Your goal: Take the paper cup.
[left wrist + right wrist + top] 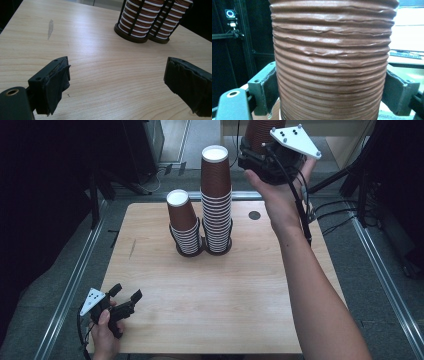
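The left gripper (126,296) is held low at the near left corner of the light wooden table (210,300), jaws spread wide with nothing between them. Mid-table, two stacks of brown ribbed paper cups (216,205) stand in black wire holders. Far right, a brown ribbed paper cup (332,65) is clamped in the raised right gripper (332,95).

Two cup stacks stand side by side on the table (210,305), touching, toward its far edge; the shorter stack (183,222) is left of the taller stack (216,200), each in its own holder; my left hand-held gripper (125,296) sits low over the near left corner, well apart from them; my right hand-held gripper (257,147) is raised beyond the far edge, right of the taller stack, with a cup (332,62) between its jaws.
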### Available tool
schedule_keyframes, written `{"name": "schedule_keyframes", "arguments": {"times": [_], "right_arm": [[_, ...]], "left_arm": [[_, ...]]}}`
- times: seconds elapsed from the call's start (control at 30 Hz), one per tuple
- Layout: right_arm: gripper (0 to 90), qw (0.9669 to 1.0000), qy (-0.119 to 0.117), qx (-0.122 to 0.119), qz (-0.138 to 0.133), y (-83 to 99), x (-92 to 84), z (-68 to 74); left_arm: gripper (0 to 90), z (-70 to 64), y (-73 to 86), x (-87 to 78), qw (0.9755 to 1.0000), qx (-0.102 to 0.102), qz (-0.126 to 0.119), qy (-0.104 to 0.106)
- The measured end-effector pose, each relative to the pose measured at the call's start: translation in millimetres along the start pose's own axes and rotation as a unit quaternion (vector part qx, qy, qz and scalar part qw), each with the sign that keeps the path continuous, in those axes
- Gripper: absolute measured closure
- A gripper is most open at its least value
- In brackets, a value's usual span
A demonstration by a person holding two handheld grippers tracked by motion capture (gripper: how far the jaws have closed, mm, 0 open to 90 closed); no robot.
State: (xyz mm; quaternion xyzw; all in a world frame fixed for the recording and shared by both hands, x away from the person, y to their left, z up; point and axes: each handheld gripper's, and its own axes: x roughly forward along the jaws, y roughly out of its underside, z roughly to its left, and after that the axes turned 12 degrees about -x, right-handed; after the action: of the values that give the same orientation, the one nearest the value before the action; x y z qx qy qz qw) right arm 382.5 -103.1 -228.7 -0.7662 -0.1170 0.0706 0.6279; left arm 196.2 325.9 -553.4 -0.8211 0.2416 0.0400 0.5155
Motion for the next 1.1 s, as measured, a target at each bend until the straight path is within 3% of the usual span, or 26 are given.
{"name": "schedule_keyframes", "arguments": {"times": [0.47, 0.83, 1.1], "right_arm": [[13.4, 0.9996, 0.024, -0.003, 0.014, 36.4, -23.2, -12.5], [13.7, 0.9998, 0.006, 0.001, 0.02, 71.9, -43.5, -15.5], [13.8, 0.9997, 0.001, 0.006, 0.023, 102.6, -61.1, -18.2]], "left_arm": [[6.3, -0.3, 0.0, -0.2, 1.0, 0.001, -0.002, -0.004], [6.3, -1.6, -0.8, -0.4, 0.9998, 0.007, -0.005, -0.015], [6.3, -7.5, -2.8, 2.5, 0.9991, 0.033, -0.002, -0.026]]}}
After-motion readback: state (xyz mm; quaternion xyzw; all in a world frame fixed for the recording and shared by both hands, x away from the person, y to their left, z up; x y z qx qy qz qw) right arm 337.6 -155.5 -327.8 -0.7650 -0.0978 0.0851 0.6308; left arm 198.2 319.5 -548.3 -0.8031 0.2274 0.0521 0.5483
